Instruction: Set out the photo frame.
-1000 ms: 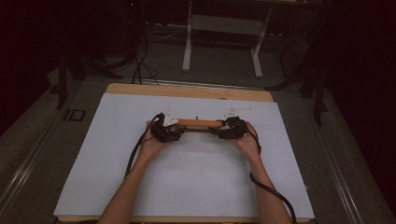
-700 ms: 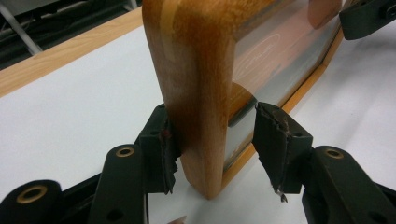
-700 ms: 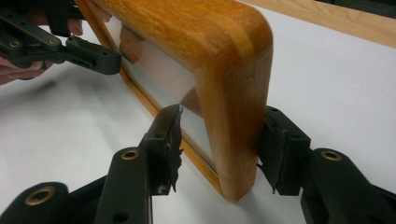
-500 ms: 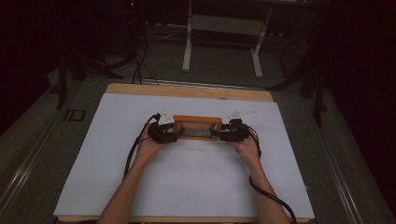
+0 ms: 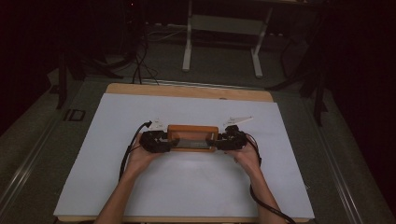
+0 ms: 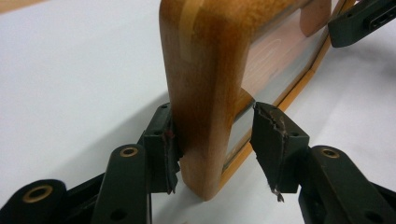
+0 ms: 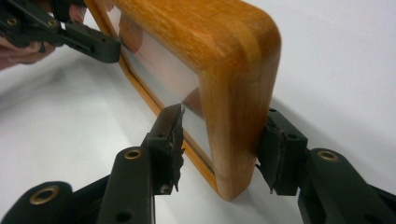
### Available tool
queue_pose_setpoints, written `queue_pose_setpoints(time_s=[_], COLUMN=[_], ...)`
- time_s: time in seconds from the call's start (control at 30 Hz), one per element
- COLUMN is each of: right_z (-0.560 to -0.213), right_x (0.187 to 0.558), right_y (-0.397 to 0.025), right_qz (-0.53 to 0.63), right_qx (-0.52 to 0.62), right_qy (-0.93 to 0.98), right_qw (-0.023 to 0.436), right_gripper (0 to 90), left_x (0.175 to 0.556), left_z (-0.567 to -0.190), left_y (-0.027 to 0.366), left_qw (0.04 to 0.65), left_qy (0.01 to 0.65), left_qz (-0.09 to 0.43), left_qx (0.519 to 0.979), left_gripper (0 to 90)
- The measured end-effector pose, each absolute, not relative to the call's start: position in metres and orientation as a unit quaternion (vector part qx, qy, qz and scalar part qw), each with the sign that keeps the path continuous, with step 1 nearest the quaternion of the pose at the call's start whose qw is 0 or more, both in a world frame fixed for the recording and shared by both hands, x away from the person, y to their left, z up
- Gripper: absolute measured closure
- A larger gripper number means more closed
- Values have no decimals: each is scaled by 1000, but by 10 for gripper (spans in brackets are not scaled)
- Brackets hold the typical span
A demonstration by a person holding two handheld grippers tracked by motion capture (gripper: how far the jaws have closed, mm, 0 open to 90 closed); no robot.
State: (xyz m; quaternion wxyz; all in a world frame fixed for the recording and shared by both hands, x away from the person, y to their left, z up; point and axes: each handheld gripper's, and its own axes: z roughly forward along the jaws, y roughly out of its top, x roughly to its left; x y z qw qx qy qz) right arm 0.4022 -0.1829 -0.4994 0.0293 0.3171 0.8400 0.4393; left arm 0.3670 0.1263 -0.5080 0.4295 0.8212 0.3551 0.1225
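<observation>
A rectangular wooden tray (image 5: pixel 192 130) with a clear bottom lies flat on the white sheet at mid-table. My left gripper (image 5: pixel 162 142) is at its left end and my right gripper (image 5: pixel 222 140) at its right end. In the left gripper view the jaws of the left gripper (image 6: pixel 212 112) straddle the tray's end wall (image 6: pixel 205 70); one pad touches the wood and the other stands off it. In the right gripper view the right gripper (image 7: pixel 225 112) straddles the other end wall (image 7: pixel 233 56) the same way, with a gap at the inner pad. Both are open.
The white sheet (image 5: pixel 187 186) covers most of a wooden tabletop (image 5: pixel 187 91). Beyond the far edge stand the legs of a white frame (image 5: pixel 187 46) and cables on a dark floor. A cable trails back from each gripper along the forearms.
The tray, held up on edge between the grippers a second ago, has come down toward the person and now lies flat. Both grippers' jaws now stand loose around its end walls.
</observation>
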Motion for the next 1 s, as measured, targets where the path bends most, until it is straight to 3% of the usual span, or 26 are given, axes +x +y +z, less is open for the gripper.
queue_pose_setpoints(time_s=[0.17, 0.57, 1.0], right_z=[-497, -506, -512], right_x=[391, 396, 392], right_y=[-185, -184, -188], right_qz=[429, 427, 427], right_qx=[318, 323, 328], right_qy=[845, 844, 843], right_qw=[16, 24, 6], right_gripper=[546, 528, 565], left_x=[360, 360, 361], left_z=[-506, -513, -518], left_y=[127, 125, 130], left_qw=[426, 425, 426], left_qy=[356, 364, 375], left_qz=[94, 120, 109], left_qx=[826, 820, 816], left_gripper=[534, 521, 517])
